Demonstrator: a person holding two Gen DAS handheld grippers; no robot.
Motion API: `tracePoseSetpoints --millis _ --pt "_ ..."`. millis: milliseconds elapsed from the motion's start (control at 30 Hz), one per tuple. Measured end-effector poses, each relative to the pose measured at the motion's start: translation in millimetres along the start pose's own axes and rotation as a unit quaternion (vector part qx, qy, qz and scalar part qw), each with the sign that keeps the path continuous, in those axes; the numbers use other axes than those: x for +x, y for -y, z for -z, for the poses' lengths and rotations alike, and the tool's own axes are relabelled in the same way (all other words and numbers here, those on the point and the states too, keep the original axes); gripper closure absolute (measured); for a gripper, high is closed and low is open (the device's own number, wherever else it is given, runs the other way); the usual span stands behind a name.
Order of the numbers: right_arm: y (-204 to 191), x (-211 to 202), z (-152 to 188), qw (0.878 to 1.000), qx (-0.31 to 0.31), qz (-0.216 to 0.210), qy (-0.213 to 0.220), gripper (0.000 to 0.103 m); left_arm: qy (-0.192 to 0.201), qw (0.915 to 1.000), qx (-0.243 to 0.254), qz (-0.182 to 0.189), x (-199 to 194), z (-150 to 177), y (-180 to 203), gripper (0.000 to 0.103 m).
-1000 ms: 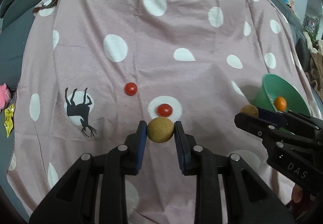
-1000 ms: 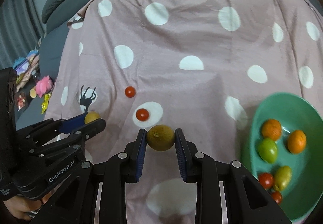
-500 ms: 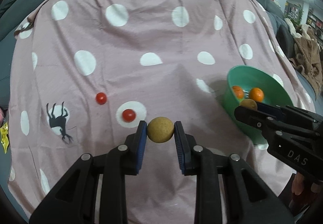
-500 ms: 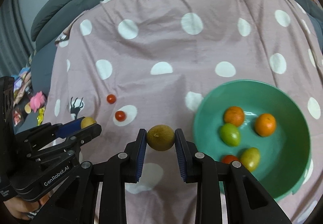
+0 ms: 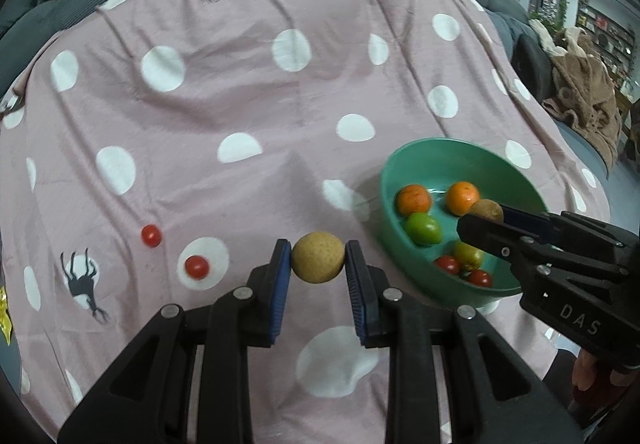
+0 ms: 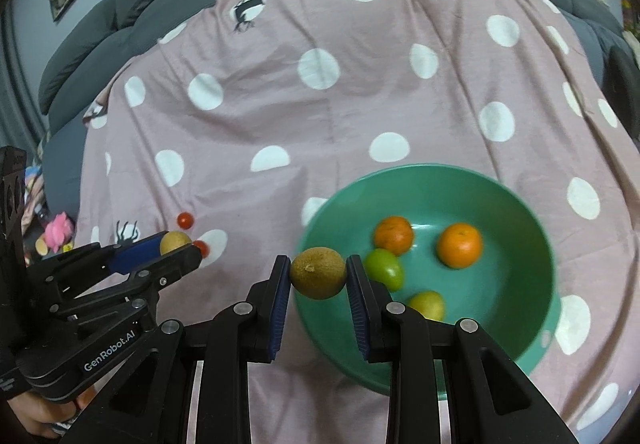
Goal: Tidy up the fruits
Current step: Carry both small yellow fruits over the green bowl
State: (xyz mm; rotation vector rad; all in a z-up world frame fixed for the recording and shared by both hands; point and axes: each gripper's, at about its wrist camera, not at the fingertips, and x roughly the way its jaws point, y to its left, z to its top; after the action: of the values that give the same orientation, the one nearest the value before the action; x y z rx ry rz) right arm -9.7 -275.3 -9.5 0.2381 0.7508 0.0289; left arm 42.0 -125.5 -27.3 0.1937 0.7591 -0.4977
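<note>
A: Why do we hold the kiwi (image 6: 318, 273) so, above the near-left rim of the green bowl (image 6: 532, 308)?

B: Because the right gripper (image 6: 319, 276) is closed on it from both sides, and we judge the fruit should be over the hollow of the bowl, not over the rim, before the jaws open (otherwise it may roll onto the dotted blanket (image 6: 280, 92)).

A: And the left gripper (image 5: 318, 264)?

B: It is closed on a round tan fruit (image 5: 317, 257), perhaps a small pear, held left of the bowl, over the blanket. We think it waits there so the two tools do not meet above the bowl.

A: What is already inside the bowl?

B: Two oranges (image 6: 459, 245), a green fruit (image 6: 383, 268), a yellowish one (image 6: 427, 305), and some cherry tomatoes seen from the left wrist view.

A: What remains outside?

B: Two cherry tomatoes (image 5: 197, 267) lie on the blanket, well to the left of the bowl.
</note>
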Motion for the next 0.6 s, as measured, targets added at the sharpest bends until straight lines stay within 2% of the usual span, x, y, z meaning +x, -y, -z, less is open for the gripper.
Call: tracePoseSetpoints --millis 600 --pt "53.1 -11.7 9.5 0.998 0.042 0.040 0.000 0.073 -0.010 0.9980 0.055 0.029 29.0 -15.8 60.8 0.076"
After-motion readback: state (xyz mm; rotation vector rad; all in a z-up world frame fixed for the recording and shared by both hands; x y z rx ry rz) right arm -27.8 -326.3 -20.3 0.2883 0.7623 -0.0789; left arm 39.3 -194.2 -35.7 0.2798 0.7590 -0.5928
